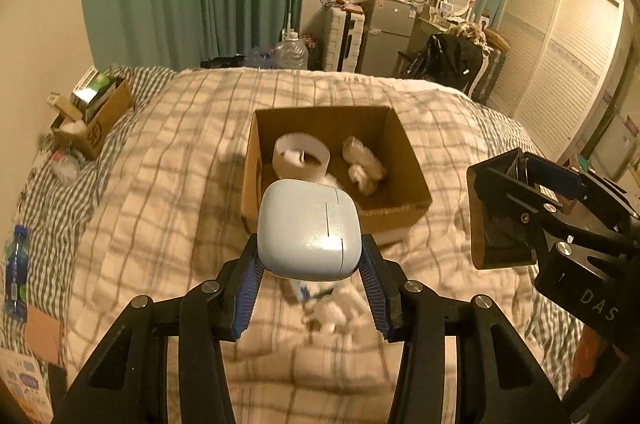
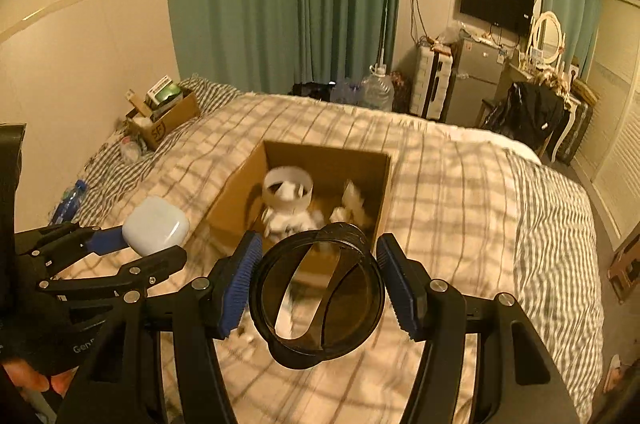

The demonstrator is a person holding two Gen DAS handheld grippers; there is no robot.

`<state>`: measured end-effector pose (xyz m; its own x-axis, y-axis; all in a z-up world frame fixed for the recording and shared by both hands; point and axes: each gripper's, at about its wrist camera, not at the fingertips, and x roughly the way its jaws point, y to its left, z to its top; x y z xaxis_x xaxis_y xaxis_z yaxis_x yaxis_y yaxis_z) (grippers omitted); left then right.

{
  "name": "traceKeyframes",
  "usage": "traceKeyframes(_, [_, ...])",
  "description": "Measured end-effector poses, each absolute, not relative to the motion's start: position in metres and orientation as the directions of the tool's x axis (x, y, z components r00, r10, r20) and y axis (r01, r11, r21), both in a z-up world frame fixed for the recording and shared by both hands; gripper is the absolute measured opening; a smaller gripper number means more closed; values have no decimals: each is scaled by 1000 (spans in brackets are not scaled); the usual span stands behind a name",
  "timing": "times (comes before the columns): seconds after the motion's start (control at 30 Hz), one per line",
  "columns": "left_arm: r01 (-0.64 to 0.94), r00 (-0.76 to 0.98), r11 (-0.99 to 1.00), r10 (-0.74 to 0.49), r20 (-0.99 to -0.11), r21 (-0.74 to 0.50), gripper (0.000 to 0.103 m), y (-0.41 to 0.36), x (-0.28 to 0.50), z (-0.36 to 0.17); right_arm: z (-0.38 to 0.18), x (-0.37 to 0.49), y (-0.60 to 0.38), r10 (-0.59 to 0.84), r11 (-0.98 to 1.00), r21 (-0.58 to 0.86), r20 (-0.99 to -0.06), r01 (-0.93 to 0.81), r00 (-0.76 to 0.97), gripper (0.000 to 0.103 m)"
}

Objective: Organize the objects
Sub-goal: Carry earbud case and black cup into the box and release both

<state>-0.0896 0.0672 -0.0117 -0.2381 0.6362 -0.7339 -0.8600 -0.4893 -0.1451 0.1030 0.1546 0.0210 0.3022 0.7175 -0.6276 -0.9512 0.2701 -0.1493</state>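
Left gripper (image 1: 310,278) has the white case (image 1: 309,230) pinched between both pads, right gripper (image 2: 318,278) clamps a dark round container (image 2: 320,298), both near the cardboard box (image 1: 400,212).

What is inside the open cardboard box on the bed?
Inside the cardboard box sit a white ring-shaped holder and crumpled white wrappings. The pale case in the left gripper hides the near-left corner.

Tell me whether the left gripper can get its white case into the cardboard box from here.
Probably yes. The left gripper holds the white case just short of the open cardboard box; nothing blocks the top, and the right gripper sits off to the side.
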Motion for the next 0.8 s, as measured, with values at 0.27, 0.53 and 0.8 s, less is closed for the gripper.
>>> traceKeyframes(0.27, [-875, -259, -472, 643, -721, -106, 48, 116, -109, -1, 36, 125, 197, 732, 262, -178, -604, -948, 316, 59])
traceKeyframes(0.53, [-880, -256, -465, 640, -725, -99, 48, 157, -137, -16, 28, 151, 245, 718, 262, -183, -619, -947, 319, 59])
traceKeyframes(0.8, [-896, -232, -436, 626, -745, -87, 48, 191, -151, -48, -5, 178, 281, 683, 279, -182, -652, -943, 328, 59])
